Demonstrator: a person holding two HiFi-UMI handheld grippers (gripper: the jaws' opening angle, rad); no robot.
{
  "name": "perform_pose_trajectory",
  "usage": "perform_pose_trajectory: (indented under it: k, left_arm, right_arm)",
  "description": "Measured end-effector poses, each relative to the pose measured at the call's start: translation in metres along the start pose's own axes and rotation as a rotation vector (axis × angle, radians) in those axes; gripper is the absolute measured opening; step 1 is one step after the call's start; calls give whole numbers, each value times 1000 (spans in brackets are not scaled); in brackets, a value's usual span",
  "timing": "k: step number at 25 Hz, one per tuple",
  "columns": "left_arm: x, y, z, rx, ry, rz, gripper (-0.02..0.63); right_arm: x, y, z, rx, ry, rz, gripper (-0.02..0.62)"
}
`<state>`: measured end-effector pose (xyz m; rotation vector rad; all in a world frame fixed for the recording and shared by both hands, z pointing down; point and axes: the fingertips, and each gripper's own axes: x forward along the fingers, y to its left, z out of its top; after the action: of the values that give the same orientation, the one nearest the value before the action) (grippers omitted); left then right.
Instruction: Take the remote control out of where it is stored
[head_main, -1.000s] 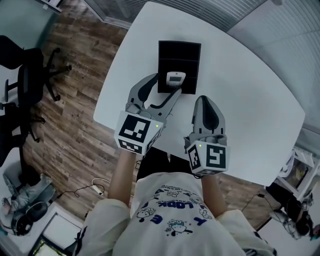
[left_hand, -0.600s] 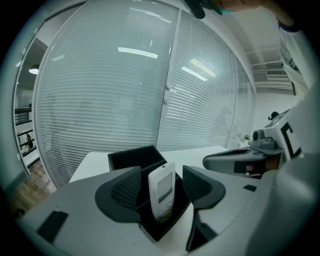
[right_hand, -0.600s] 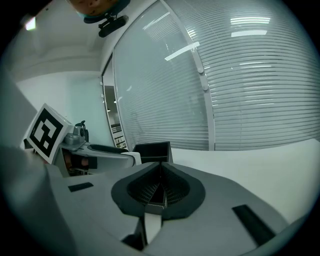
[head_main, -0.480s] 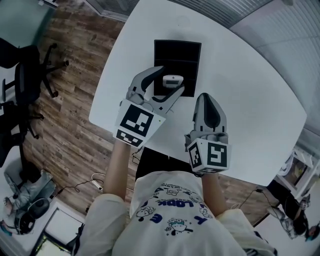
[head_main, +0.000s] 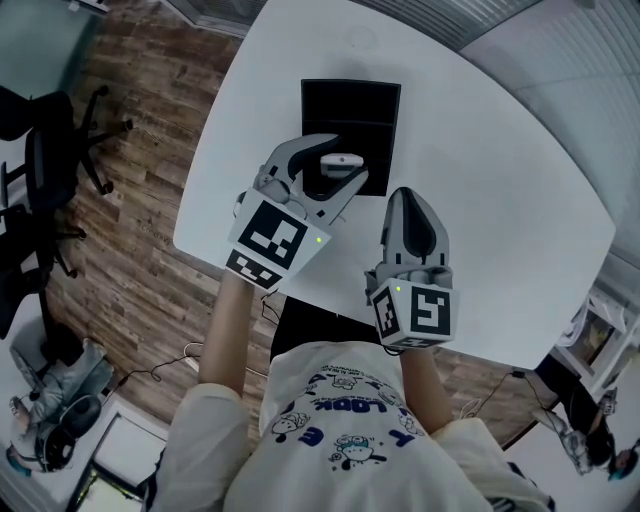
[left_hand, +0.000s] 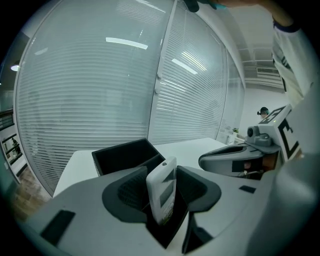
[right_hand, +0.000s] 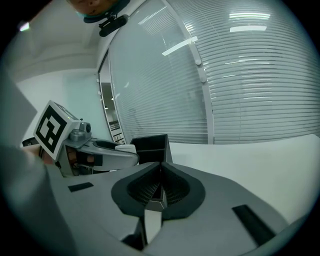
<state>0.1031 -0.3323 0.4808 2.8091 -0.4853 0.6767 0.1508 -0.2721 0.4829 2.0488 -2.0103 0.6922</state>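
Remote control (left_hand: 162, 190) upright between left gripper (left_hand: 163, 181) jaws, just closing onto it.

clear: table (head_main: 500, 200) right of holder (head_main: 350, 105) | blocked: holder walls, remote control (left_hand: 162, 192) between left gripper (head_main: 346, 159) jaws

We look down on a white tabletop (head_main: 480, 200) with rounded corners, standing on a floor (head_main: 140, 260) of brown wood planks. A black office chair (head_main: 50, 170) sits off the tabletop's left edge, and loose cables (head_main: 180, 378) lie on the planks beyond its near left corner. Past the far edge we see tall glass panels hung with closed horizontal blinds (left_hand: 100, 90), and long bright strips of light (left_hand: 127, 43) show across them.
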Motion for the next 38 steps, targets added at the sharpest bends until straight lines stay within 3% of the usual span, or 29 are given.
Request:
perform_pose_trajectory:
  k: [5,16,24,38]
  left_arm:
    - [5,-5,-6,1,7,-35,175]
    - [2,-7,-11,1,-24,-29,103]
    - [-7,-7,-8,47,-31,55,75]
    - [-59,-4,32,48,-109,170,75]
  right_arm:
    - [3,-2,-4,6,16,1,32]
    - [6,-8,-8,8,14,-1,32]
    - [-2,-7,-6,12,3,-1,32]
    - [-26,14,12,-2,-57,11,32]
